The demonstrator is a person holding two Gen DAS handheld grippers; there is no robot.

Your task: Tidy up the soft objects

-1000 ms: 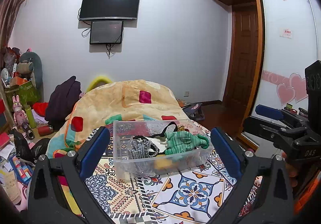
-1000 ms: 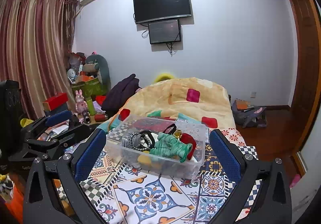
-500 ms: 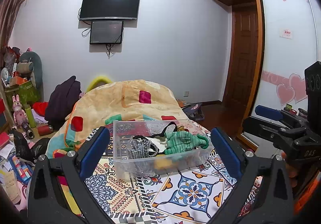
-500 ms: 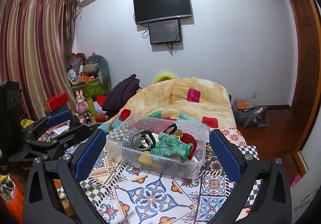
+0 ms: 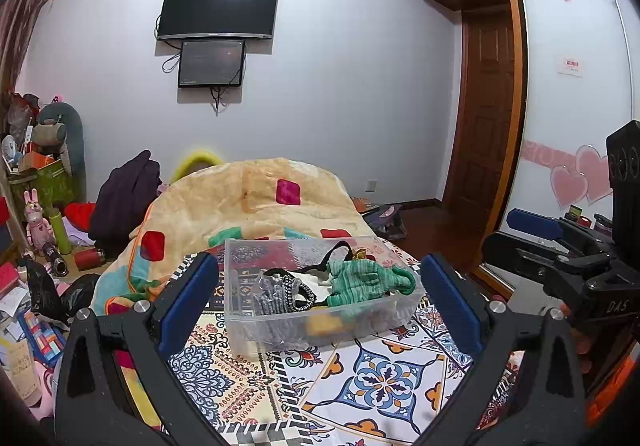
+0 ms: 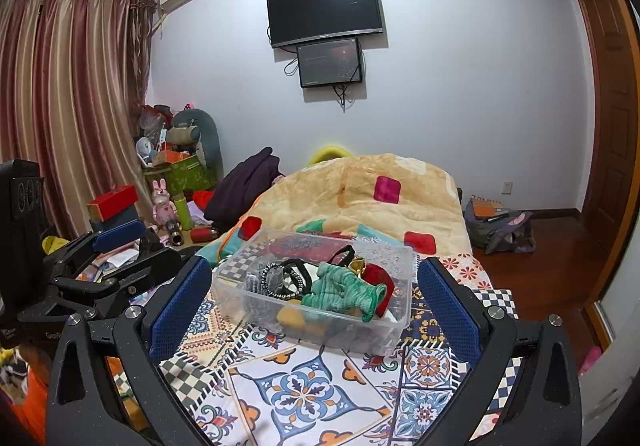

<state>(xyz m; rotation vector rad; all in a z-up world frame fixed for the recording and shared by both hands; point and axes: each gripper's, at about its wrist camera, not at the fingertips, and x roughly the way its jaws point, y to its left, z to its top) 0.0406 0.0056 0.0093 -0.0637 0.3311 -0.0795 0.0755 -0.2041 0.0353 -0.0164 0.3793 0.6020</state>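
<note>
A clear plastic bin (image 5: 280, 322) stands on the patterned bed cover (image 5: 384, 370). It holds a green knitted glove (image 5: 364, 280), grey and black-white cords (image 5: 280, 292), a black strap, something yellow and a red soft item (image 6: 378, 276). The bin also shows in the right wrist view (image 6: 396, 258). My left gripper (image 5: 320, 294) is open and empty, its fingers apart on either side of the bin in view, set back from it. My right gripper (image 6: 314, 292) is open and empty, likewise set back. The right gripper shows at the right in the left wrist view (image 5: 560, 246).
A bunched yellow quilt (image 5: 256, 202) lies behind the bin. A dark garment (image 5: 124, 198) and cluttered toys and boxes (image 5: 40, 182) are at the left. A wooden door (image 5: 484, 118) and wardrobe (image 5: 576, 86) are at the right. A bag (image 6: 500, 226) lies on the floor.
</note>
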